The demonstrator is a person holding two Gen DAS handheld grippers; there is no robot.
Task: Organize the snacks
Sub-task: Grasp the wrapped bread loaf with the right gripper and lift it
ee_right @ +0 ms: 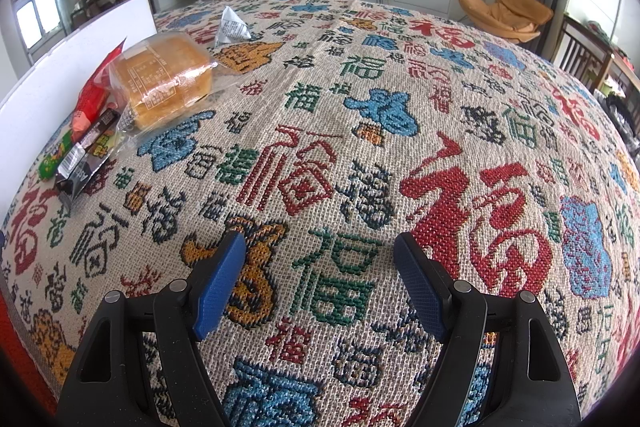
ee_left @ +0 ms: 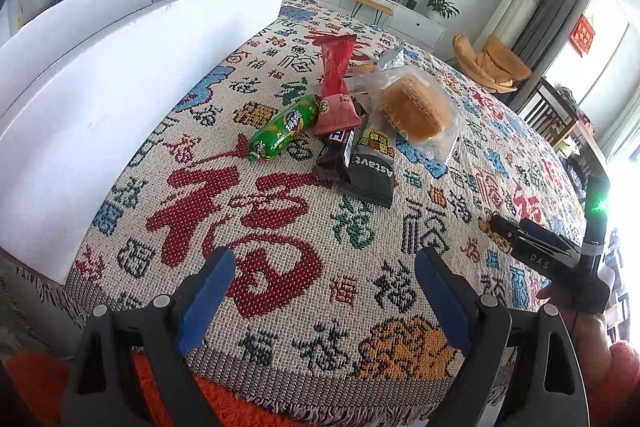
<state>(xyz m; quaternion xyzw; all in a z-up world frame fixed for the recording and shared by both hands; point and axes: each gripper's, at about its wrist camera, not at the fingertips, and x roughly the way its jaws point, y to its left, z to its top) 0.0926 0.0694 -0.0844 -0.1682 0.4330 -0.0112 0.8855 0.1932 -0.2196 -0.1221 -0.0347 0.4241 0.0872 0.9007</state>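
A pile of snacks lies on the patterned cloth: a green sausage pack, a red wrapper, a dark bar, a black packet and bagged bread. A silver pouch lies behind them. My left gripper stands open in front of the pile, with nothing between its fingers. In the right wrist view the bread, red wrapper, black packet and silver pouch sit far left. My right gripper hangs open over bare cloth. It also shows at right in the left wrist view.
A white box stands along the left side of the cloth, close to the snacks; its wall shows in the right wrist view too. Orange fabric lies at the near edge. A hand holds the right tool.
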